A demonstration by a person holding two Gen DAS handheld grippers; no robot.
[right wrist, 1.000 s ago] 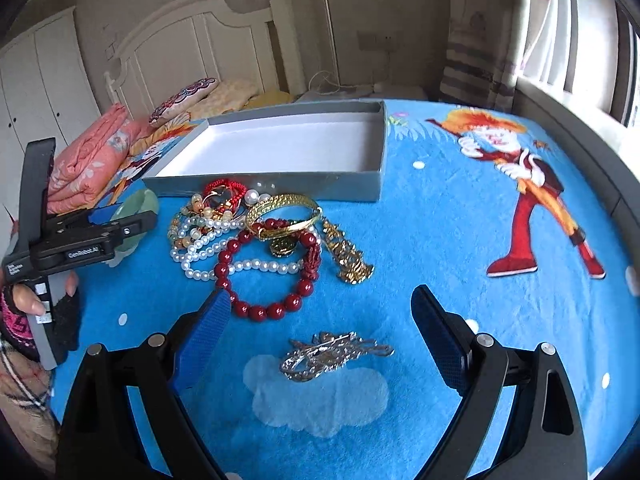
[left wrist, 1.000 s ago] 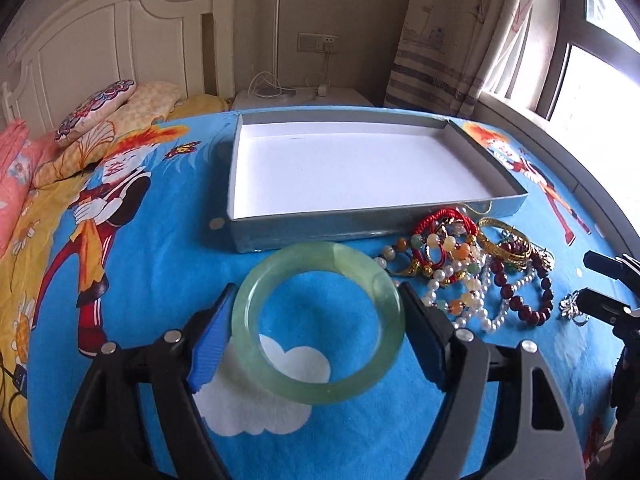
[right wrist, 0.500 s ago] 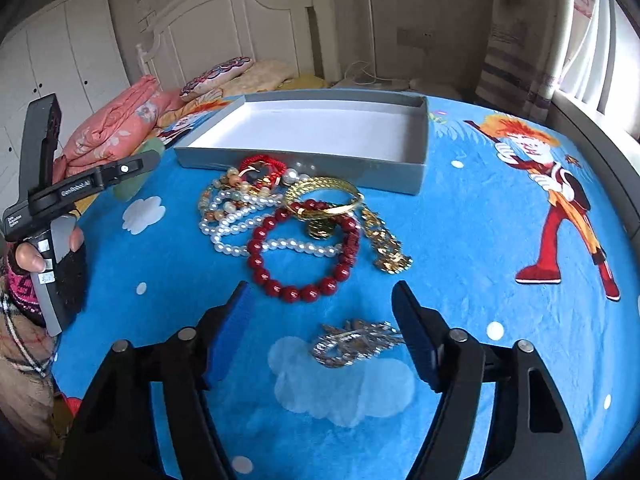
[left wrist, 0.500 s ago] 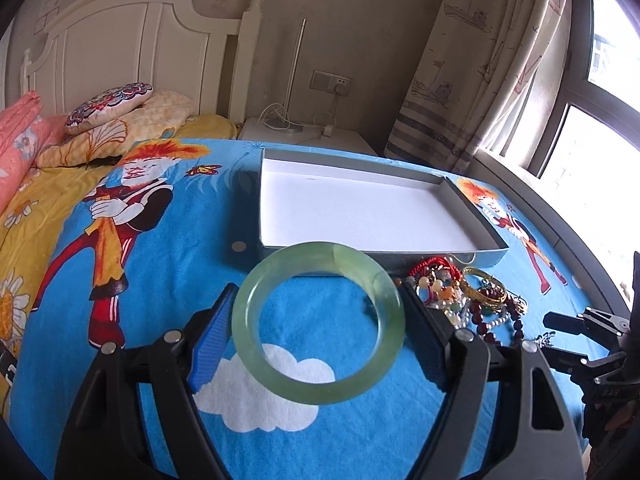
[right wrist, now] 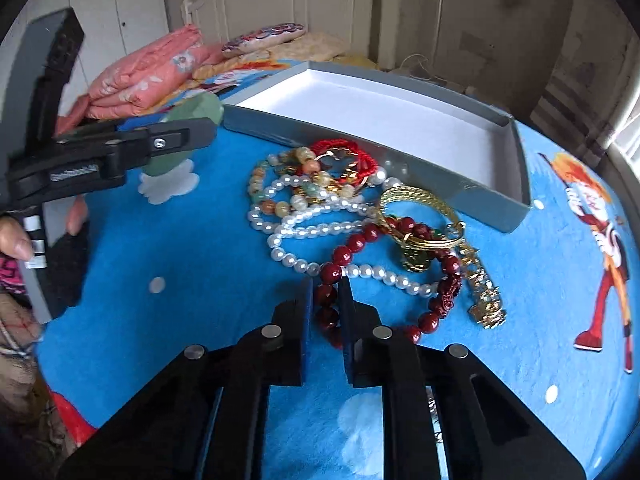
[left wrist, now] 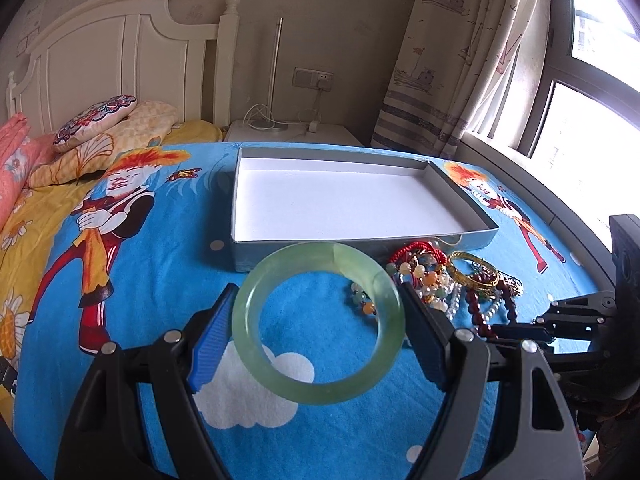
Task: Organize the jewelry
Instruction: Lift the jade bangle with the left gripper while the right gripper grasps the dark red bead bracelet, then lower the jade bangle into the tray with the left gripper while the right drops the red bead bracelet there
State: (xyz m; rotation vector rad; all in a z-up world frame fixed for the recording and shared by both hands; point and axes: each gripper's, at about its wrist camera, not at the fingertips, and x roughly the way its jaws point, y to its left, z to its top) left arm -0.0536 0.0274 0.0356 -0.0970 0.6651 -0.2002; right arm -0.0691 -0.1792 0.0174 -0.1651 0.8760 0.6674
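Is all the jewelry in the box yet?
Not yet. The box holds nothing so far. The left gripper holds the green bangle in front of it. The right gripper, jaws just closing, pinches the dark red bead bracelet. The pearls and gold bangle wait on the blanket.

Jewelry heap on the bedspread just before the tray, pillows behind-left.

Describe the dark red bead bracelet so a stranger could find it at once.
Start at the grey box on the blue bedspread; a jewelry heap lies against its near wall. At the heap's near edge, the dark red bead bracelet is the only ring of large glossy maroon beads, crossing white pearls.
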